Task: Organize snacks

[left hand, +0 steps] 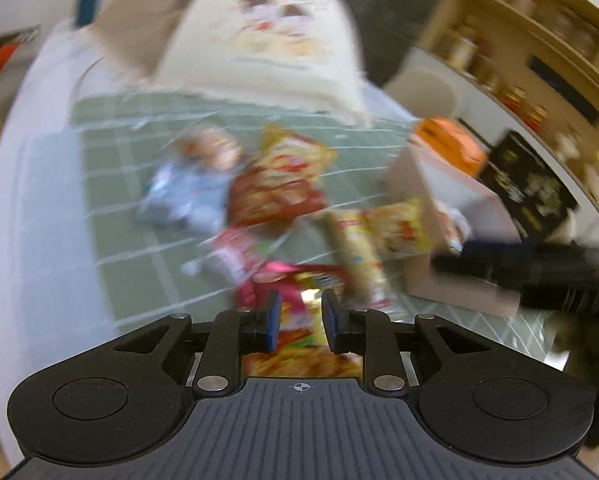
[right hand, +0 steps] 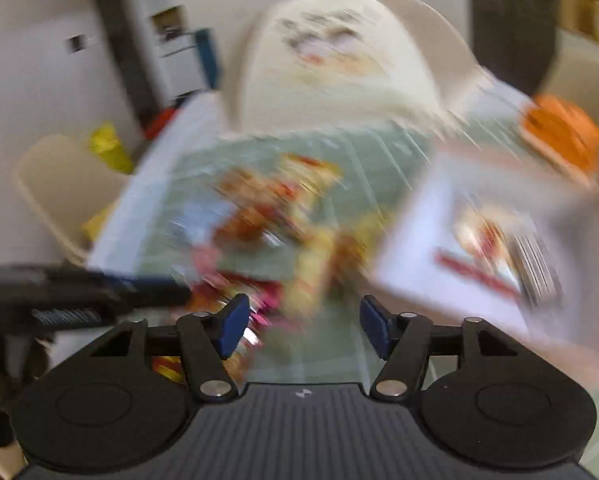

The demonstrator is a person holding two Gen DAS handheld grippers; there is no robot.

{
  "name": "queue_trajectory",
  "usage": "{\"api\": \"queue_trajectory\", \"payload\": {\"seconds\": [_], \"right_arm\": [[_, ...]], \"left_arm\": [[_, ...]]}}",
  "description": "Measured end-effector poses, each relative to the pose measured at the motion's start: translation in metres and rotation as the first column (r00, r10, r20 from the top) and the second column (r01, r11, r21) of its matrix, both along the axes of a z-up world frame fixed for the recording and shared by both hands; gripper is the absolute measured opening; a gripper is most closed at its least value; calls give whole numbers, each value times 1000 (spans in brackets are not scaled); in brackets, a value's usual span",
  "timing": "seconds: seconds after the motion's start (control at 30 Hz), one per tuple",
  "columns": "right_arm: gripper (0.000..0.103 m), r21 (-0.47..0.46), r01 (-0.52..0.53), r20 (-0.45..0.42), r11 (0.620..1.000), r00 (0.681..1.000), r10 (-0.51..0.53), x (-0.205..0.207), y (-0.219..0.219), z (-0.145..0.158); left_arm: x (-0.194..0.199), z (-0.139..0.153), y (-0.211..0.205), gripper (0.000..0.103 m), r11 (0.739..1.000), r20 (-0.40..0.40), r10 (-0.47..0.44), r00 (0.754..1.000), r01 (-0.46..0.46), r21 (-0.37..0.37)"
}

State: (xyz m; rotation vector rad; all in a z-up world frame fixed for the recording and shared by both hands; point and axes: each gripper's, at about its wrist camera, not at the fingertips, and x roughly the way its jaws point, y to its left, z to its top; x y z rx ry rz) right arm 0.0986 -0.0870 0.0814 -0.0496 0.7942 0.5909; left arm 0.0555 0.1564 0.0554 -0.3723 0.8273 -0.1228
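Observation:
My left gripper (left hand: 299, 312) has its blue pads close together, shut on a pink, yellow and red snack packet (left hand: 299, 364) that runs back under the gripper. Beyond it a pile of snack packets lies on the green grid mat (left hand: 139, 152): a red-and-yellow one (left hand: 279, 188), a pale blue one (left hand: 183, 196) and a long yellow one (left hand: 379, 236) leaning against the open cardboard box (left hand: 451, 184). My right gripper (right hand: 303, 320) stands open over the mat (right hand: 363, 152) with nothing between its pads. The box (right hand: 419, 240) at its right holds a packet (right hand: 487, 248). Both views are blurred.
A cream chair with a printed cloth (left hand: 275, 40) stands behind the white table (left hand: 47, 200). An orange object (left hand: 447, 140) and a black box (left hand: 527, 184) sit at the right, shelves with jars (left hand: 519, 40) behind. Another chair (right hand: 63, 184) stands at the left.

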Motion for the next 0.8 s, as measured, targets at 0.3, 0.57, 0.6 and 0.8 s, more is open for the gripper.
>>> {"api": "queue_trajectory", "payload": {"seconds": [0.3, 0.57, 0.6, 0.8], "right_arm": [[38, -200, -14, -122, 980, 992, -10, 137, 80, -20], [28, -189, -100, -226, 977, 973, 56, 87, 72, -38], [28, -176, -117, -237, 977, 969, 74, 79, 69, -39], [29, -84, -134, -287, 987, 952, 105, 20, 35, -44]], "left_arm": [[-17, -9, 16, 26, 991, -65, 125, 990, -127, -31], [-27, -8, 17, 26, 991, -55, 117, 992, -120, -56], [-26, -8, 15, 26, 992, -51, 110, 993, -113, -57], [-19, -3, -2, 26, 998, -15, 52, 999, -52, -41]]}}
